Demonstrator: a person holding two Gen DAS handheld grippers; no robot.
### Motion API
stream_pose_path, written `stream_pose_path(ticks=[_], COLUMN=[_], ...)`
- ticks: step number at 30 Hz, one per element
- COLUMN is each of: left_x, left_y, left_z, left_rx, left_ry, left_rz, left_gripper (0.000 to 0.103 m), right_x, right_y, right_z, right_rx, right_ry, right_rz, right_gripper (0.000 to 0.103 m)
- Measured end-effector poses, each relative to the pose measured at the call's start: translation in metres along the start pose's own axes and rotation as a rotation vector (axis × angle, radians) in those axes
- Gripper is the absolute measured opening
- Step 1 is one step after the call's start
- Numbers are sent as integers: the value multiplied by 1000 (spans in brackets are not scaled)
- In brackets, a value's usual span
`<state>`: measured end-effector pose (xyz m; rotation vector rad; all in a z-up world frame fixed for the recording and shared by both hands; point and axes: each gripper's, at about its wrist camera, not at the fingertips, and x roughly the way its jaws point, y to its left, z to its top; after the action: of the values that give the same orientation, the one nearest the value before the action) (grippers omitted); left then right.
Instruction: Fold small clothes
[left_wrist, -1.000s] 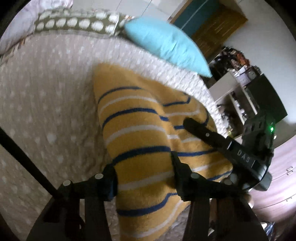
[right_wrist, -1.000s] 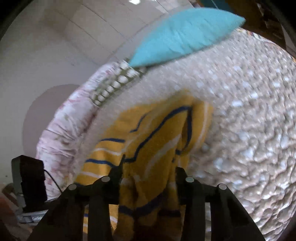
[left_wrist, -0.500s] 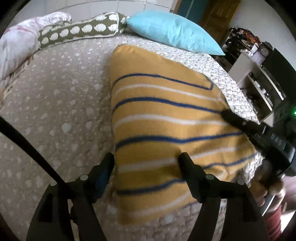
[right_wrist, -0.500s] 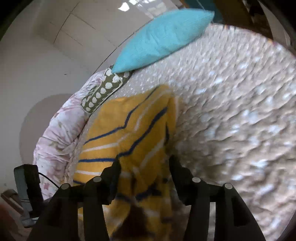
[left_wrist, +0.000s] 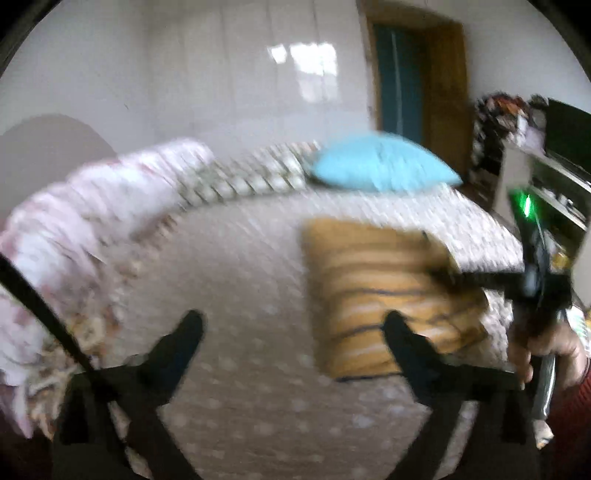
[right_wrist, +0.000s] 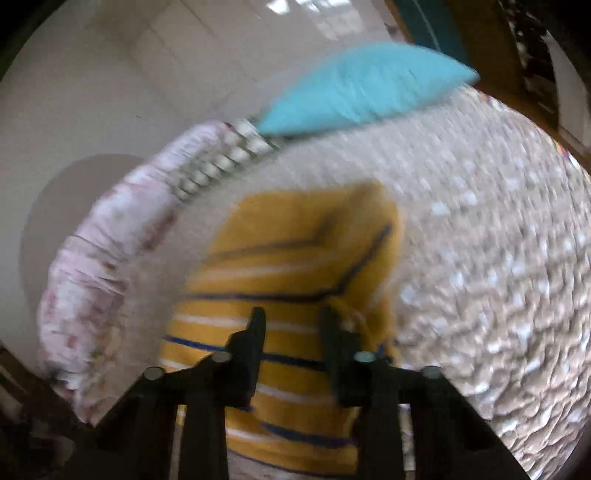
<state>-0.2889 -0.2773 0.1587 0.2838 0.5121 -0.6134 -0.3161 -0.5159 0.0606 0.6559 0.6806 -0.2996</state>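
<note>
Left wrist view: the left gripper (left_wrist: 291, 328) has been lifted off the yellow striped garment (left_wrist: 384, 295); jaws opening wide, nothing between them. The garment lies folded on the quilted bed (left_wrist: 240, 280).

Right wrist view, blurred: the right gripper (right_wrist: 291, 328) is angled down over the garment (right_wrist: 295, 266), jaws closing narrow, seemingly empty.

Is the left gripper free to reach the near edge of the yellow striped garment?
Probably yes: the left gripper, jaws opening and empty, has only bare bedspread before the yellow striped garment.
</note>
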Motion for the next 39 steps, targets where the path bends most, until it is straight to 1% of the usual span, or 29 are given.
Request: stream_pose_path(ticks=[1,2,4,5,6,7,8,9,10,13,15,18,19,21,22,24,26,27,28,29,30,31,32,33,35,37,38,39], left_x=[-9,-18,-25,-29,-30,-31,-31,-31,-30,-29,-30,-37,-39,-42,-42,-42,-37,-34,-32,-29,-27,-27,-26,-26,-27,-26,-25,-24], left_y=[5,12,21,26,29,31,33,34,35,31,30,33,34,37,39,42,44,43,43,40,37,34,31,28,25,24,23,22], left_z=[-1,-1,-2,-4,-5,-7,-9,-11,-14,-22,-28,-33,-34,-37,-38,-42,-46,-47,-48,-50,-51,-53,-53,-54,-56,-58,-60,-61], left_rx=[-14,-33,-61,-78,-89,-100,-111,-118,-125,-132,-139,-147,-151,-154,-155,-163,-172,-175,-177,-176,-168,-159,-143,-133,-122,-121,-121,-121], left_ry=[-32,-43,-34,-29,-29,-27,-19,-12,-4,30,46,50,49,58,65,76,98,110,119,132,143,152,161,165,170,181,191,200], left_rz=[12,6,-22,-22,-16,-10,-3,1,5,33,42,69,79,84,82,84,78,69,63,58,53,49,47,49,59,56,49,44], left_gripper=[103,103,103,103,103,103,103,103,103,103,103,103,103,103,103,103,103,103,103,103,103,103,103,103,103,103,103,103], right_x=[1,-2,-11,-18,-26,-34,-45,-51,-58,-71,-63,-34,-24,6,16,11,-3,-9,-20,-34,-46,-55,-58,-57,-44,-17,-13,-23], right_y=[-2,-2,4,7,8,8,7,8,12,26,46,71,75,78,78,83,88,88,85,80,75,69,61,54,39,21,14,15], right_z=[-5,-11,-19,-24,-28,-31,-33,-34,-33,-32,-34,-41,-46,-60,-70,-89,-99,-98,-95,-87,-76,-64,-53,-46,-37,-44,-53,-63], right_rx=[-20,-56,-125,-160,-187,-201,-207,-209,-206,-187,-214,-258,-270,-284,-281,-325,-377,-376,-359,-334,-306,-276,-248,-226,-194,-165,-152,-164], right_ry=[4,4,4,4,0,-11,-31,-44,-56,-87,-85,-67,-54,28,62,40,67,76,62,22,-27,-68,-88,-90,-52,74,97,49], right_rz=[-44,-82,-141,-186,-226,-257,-290,-299,-290,-205,-174,-121,-121,-150,-162,-183,-200,-186,-161,-149,-156,-160,-164,-173,-206,-269,-279,-266], right_gripper=[6,6,6,6,7,14,14,14,14,14,14,14,14,14,14,14,14,14,14,14,15,18,20,24,27,28,28,28])
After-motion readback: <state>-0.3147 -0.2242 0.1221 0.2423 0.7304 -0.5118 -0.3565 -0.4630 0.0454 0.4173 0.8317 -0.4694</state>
